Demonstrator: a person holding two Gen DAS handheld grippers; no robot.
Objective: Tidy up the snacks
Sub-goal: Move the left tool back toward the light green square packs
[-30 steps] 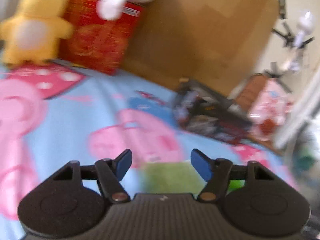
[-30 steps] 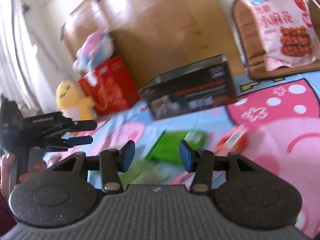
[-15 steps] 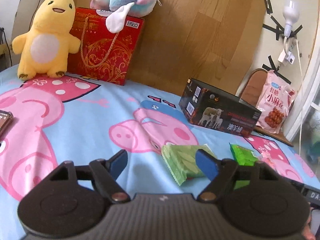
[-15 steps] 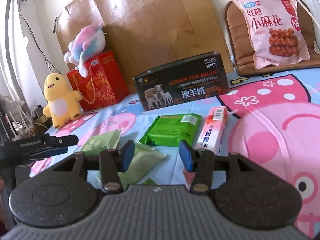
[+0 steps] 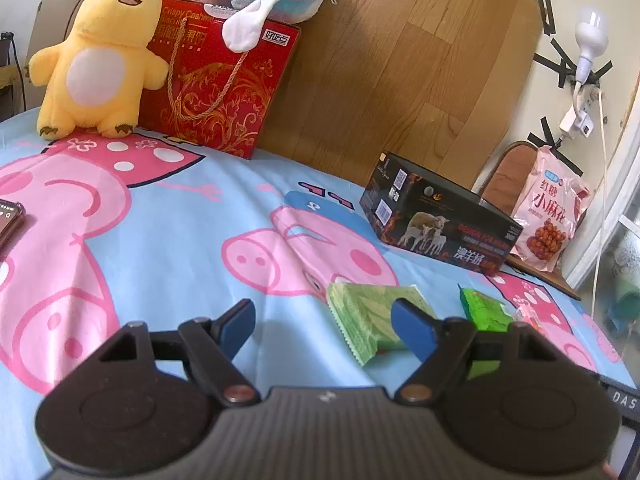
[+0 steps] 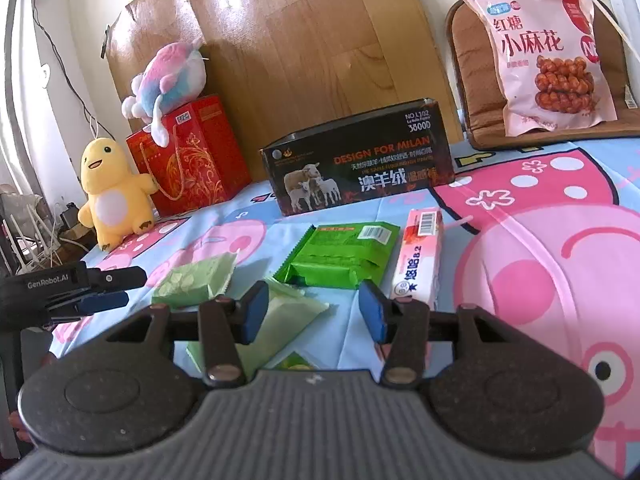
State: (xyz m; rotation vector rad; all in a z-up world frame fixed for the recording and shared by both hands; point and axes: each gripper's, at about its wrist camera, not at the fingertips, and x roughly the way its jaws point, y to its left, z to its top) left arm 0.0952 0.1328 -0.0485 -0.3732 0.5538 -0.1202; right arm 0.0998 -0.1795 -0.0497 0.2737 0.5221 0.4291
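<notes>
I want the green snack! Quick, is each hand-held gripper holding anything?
Left hand-held gripper: open, holding nothing, light green packet just ahead.
Right hand-held gripper: open, holding nothing, above the pale green wrapper.

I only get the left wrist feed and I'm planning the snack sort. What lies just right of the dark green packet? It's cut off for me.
Observer: A long pink-and-white box lies beside the dark green packet, on its right in the right wrist view.
Operator: Is there another pale green packet besides the one I see?
Observer: There are two. One pale green packet lies near the left tool. A second pale packet lies just ahead of the right tool.
Operator: Is the right tool holding anything?
Observer: No, it is open, with nothing pinched between its pads.
</notes>
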